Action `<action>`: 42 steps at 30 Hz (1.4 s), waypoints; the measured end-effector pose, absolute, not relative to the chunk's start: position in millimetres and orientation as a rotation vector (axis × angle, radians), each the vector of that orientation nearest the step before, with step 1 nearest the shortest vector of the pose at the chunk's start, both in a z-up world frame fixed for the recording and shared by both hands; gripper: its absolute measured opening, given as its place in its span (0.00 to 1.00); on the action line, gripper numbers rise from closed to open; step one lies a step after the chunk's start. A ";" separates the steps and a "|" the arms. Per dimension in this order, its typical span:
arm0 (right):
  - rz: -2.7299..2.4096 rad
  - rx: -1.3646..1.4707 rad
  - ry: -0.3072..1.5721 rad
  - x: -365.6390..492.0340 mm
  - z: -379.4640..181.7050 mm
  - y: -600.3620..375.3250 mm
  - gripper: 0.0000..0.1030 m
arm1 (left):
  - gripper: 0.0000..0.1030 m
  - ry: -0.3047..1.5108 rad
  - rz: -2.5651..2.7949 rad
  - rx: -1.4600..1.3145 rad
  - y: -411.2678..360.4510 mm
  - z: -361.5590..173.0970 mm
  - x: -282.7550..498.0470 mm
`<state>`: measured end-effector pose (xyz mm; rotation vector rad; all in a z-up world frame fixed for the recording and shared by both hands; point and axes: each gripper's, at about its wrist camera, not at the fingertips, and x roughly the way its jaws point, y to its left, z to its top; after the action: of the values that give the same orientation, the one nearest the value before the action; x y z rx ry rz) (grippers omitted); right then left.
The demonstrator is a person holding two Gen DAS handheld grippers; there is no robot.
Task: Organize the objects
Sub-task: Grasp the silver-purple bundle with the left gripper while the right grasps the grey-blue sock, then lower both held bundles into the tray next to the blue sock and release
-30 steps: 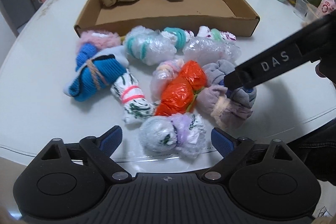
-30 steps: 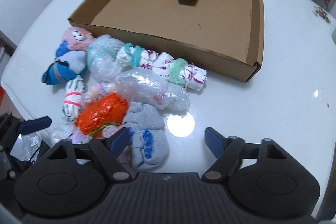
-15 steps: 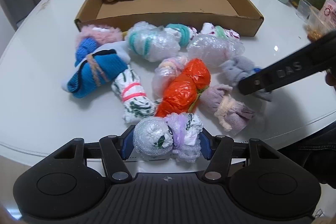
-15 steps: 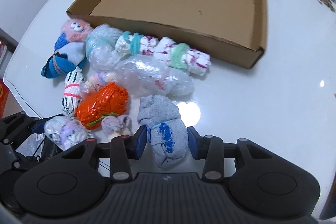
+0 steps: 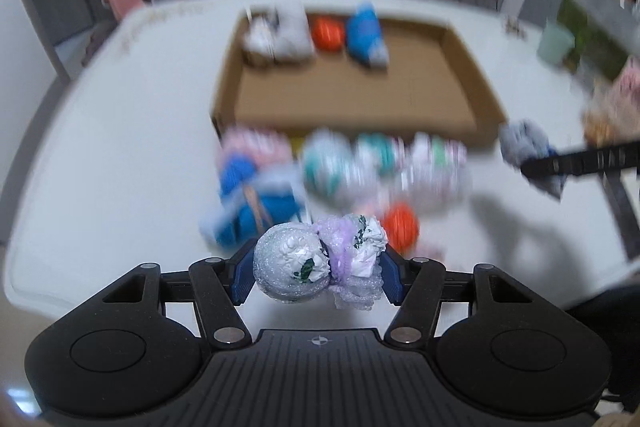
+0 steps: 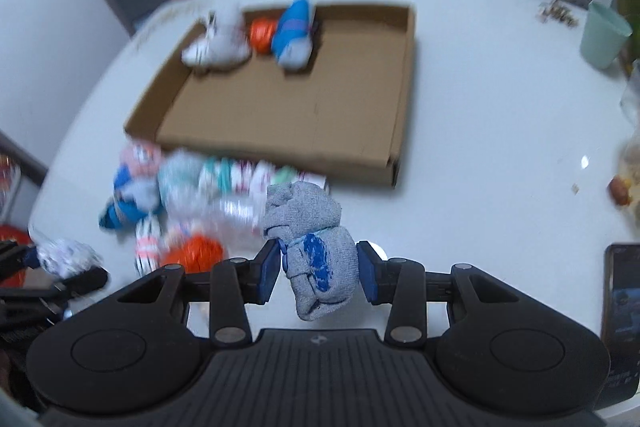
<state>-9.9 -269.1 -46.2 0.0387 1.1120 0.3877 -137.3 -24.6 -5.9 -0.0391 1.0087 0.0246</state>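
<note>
Left gripper (image 5: 318, 273) is clamped on a plastic-wrapped bundle (image 5: 320, 259), right gripper (image 6: 318, 271) on a grey sock roll (image 6: 316, 247). Both are best carried over the cardboard tray (image 6: 280, 115) wall and released onto bare floor (clear of the three items inside).

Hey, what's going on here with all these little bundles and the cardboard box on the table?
A person is sorting rolled-up bundles into a shallow cardboard tray on a white table. The left gripper is shut on a plastic-wrapped bundle with a purple band, and the right gripper is shut on a grey sock roll with a blue patch. Three bundles already sit at the tray's far end; a cluster of others lies in front of it.
</note>
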 end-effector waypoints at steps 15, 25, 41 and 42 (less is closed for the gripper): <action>0.414 0.031 0.930 85.0 -4.2 -261.6 0.37 | 0.64 0.792 -0.247 0.131 -58.7 35.6 5.9; 0.496 -0.185 0.886 147.6 -42.1 -256.5 0.37 | 0.64 0.793 -0.456 0.418 -109.6 -35.6 111.2; 0.487 -0.215 0.996 192.2 -83.8 -235.3 0.37 | 0.64 0.805 -0.526 0.646 -134.8 -98.3 157.8; 0.487 -0.221 1.001 192.6 -84.4 -234.6 0.37 | 0.64 0.804 -0.527 0.654 -135.5 -100.1 158.2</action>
<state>192.6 -234.6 -84.4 -0.2207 1.0006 0.4873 158.2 -135.5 -100.1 0.6535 0.8044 -0.5271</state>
